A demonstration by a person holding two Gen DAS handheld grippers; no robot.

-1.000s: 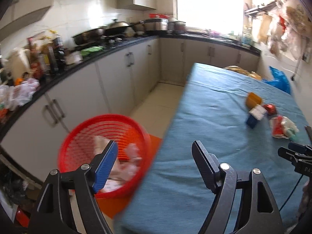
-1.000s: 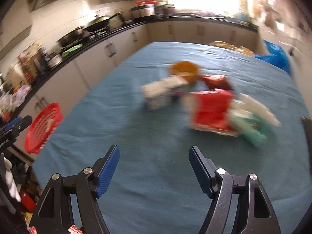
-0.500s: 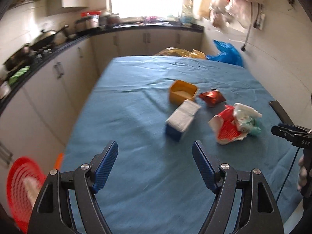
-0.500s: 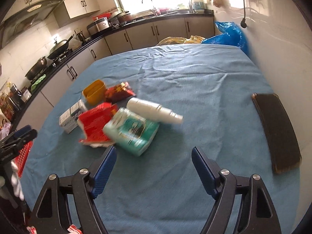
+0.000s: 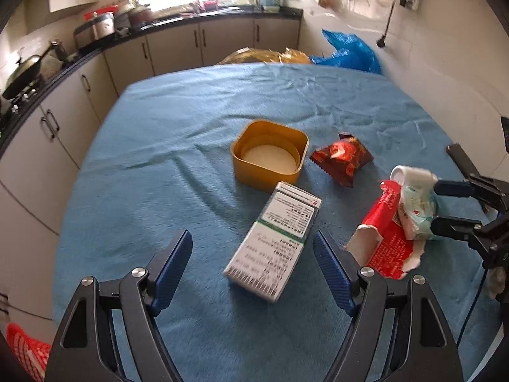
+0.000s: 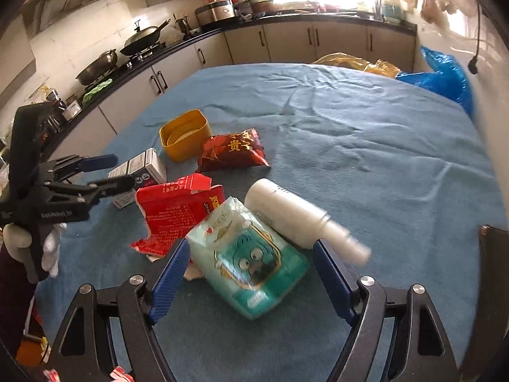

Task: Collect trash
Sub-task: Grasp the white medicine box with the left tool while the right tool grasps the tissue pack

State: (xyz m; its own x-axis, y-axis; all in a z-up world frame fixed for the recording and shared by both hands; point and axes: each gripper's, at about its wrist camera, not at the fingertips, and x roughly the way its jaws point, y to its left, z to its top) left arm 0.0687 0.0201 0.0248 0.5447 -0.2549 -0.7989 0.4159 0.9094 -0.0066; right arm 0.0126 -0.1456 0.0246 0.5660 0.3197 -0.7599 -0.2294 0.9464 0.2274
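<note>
On the blue-cloth table (image 5: pixel 152 159) lie a white and green box (image 5: pixel 276 238), a yellow tub (image 5: pixel 270 156), a red snack packet (image 5: pixel 342 159), a torn red carton (image 5: pixel 385 235), a teal tissue pack (image 6: pixel 251 264) and a white bottle (image 6: pixel 292 219). My left gripper (image 5: pixel 253 248) is open, and the box lies between its fingers, untouched. My right gripper (image 6: pixel 251 254) is open too; its fingers straddle the tissue pack without pressing on it. The right wrist view shows the left gripper (image 6: pixel 108 172) at the box (image 6: pixel 140 172), held by a gloved hand (image 6: pixel 47 245).
A red basket (image 5: pixel 25 353) shows at the lower left, below the table's edge. Yellow (image 6: pixel 356 62) and blue (image 6: pixel 445 76) bags sit at the table's far end. A dark flat object (image 6: pixel 493 254) lies at the right edge. Cabinets and a cluttered counter (image 6: pixel 143 54) run along the left.
My left gripper swung from over the red basket to above the table and closed in on the white box. My right gripper moved up to the tissue pack, which now lies between its fingers.
</note>
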